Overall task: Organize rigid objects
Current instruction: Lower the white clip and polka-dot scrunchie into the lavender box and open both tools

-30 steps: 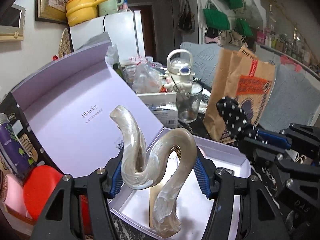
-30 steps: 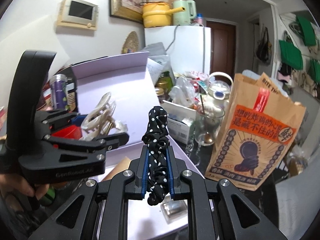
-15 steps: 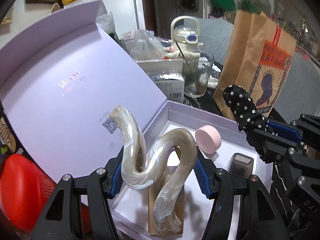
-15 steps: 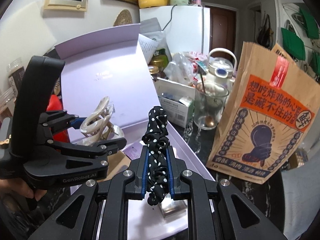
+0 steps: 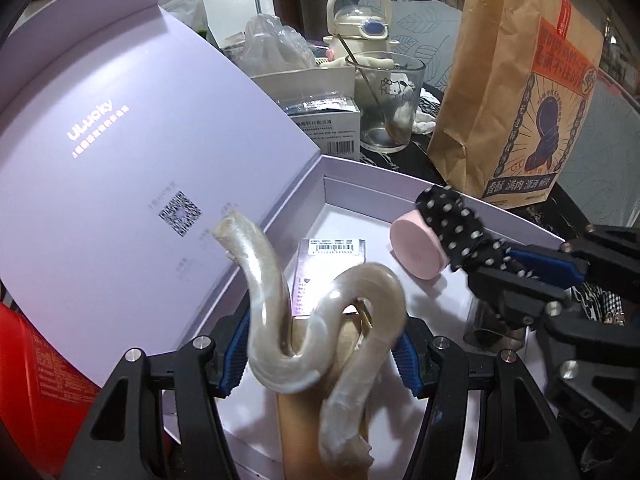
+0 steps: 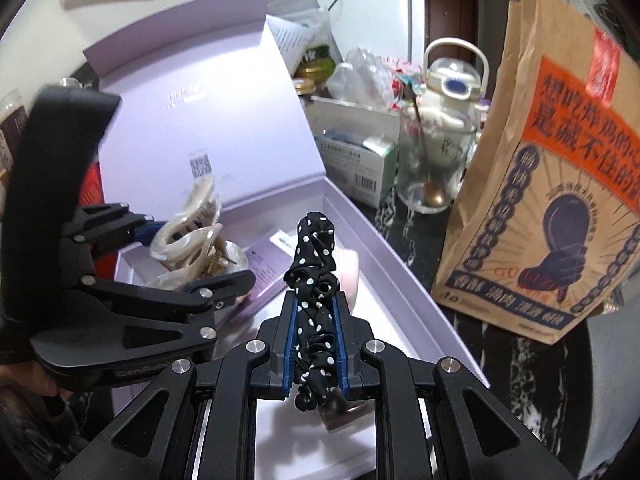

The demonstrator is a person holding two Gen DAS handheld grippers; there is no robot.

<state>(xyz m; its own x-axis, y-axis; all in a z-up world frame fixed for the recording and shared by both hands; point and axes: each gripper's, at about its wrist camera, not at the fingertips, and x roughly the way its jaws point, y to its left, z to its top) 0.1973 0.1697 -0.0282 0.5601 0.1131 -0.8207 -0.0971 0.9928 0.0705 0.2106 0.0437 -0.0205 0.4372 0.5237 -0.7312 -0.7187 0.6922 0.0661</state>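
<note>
Left wrist: L gripper [image 5: 322, 350] grips pearly hair claw [image 5: 320, 332] over lilac box [image 5: 400, 188].

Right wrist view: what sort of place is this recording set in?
Most likely a lived-in home, kitchen or dining corner: a white fridge behind, a cluttered table with a glass holding a spoon, and a paper takeaway bag.

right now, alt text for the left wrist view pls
The left gripper clamps a pearly hair claw above an open lilac box, where a pink disc lies. Beside it, the right gripper holds a polka-dot scrunchie.
</note>
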